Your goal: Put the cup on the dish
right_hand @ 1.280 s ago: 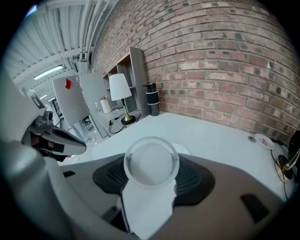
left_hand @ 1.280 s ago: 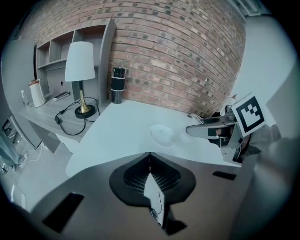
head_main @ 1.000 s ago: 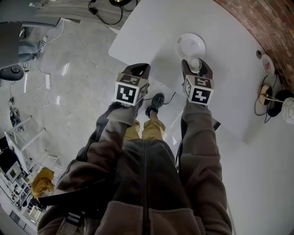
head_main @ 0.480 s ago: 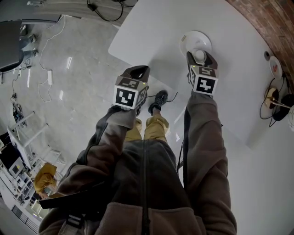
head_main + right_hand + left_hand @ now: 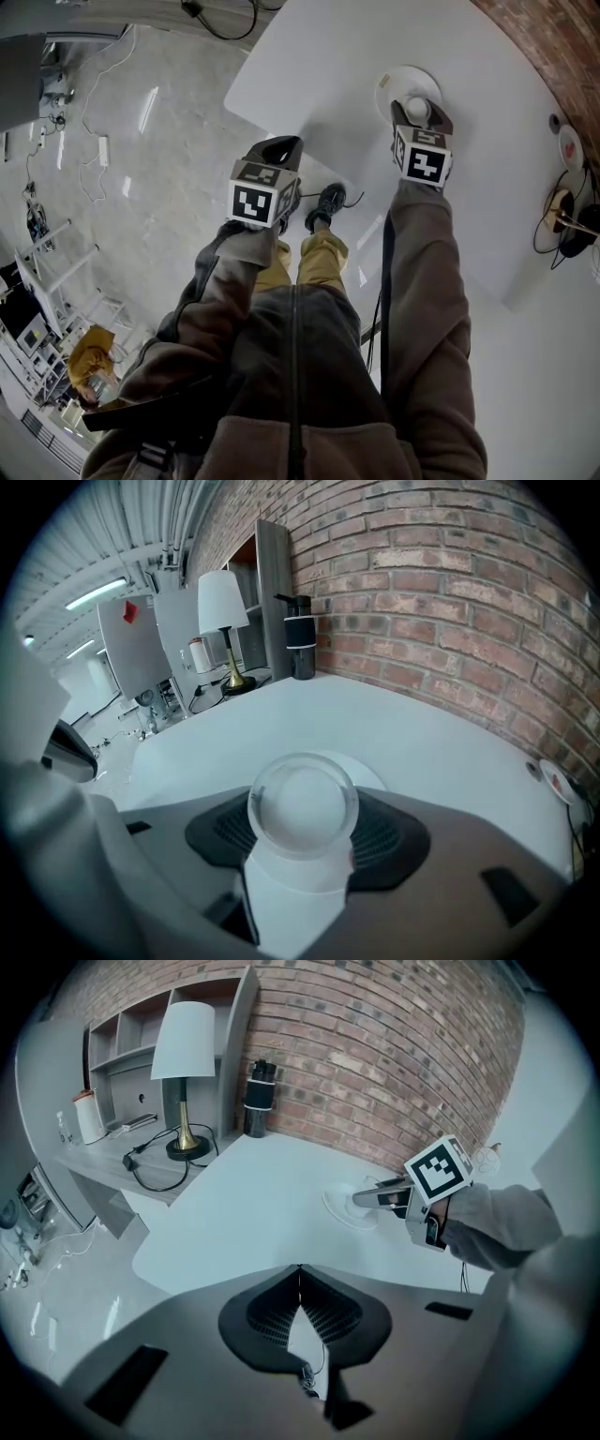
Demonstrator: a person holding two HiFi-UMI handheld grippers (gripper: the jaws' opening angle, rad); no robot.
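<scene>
my right gripper has the cup clamped in wide-set jaws over the dish, left gripper closed and empty; next i'd lower it, centre, then release.

Office/lab-type room: brick wall, white bench, lamp & shelf unit at the side, cables on polished floor, equip. racks, strip lights overhead.
</scene>
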